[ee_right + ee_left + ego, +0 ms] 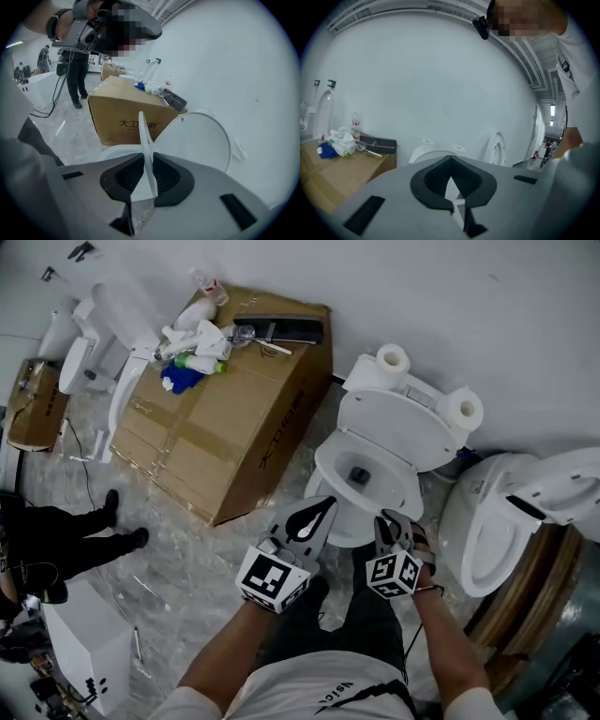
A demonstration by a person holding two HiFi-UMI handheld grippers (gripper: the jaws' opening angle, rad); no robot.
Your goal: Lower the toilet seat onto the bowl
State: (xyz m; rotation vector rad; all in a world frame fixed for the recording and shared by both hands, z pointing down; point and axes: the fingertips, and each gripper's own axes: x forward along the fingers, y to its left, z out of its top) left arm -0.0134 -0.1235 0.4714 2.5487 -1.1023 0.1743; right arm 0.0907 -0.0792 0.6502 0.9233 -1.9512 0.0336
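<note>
A white toilet stands in the middle, its lid [394, 423] raised against the tank and its bowl [339, 532] just ahead of both grippers. My right gripper [392, 526] is at the bowl's front right and is shut on the thin edge of the toilet seat [144, 133]. In the right gripper view the seat rises edge-on between the pads, with the lid [199, 140] behind it. My left gripper [309, 519] hovers at the bowl's front left. Its jaws are shut with nothing between them, and it points level at the wall above the toilet [433, 157].
A large cardboard box [225, 418] with bottles and cloths on top lies left of the toilet. A second toilet [497, 521] stands close on the right. Two paper rolls [392, 359] sit on the tank. A person's legs [66, 531] and a white box [89, 643] are at the left.
</note>
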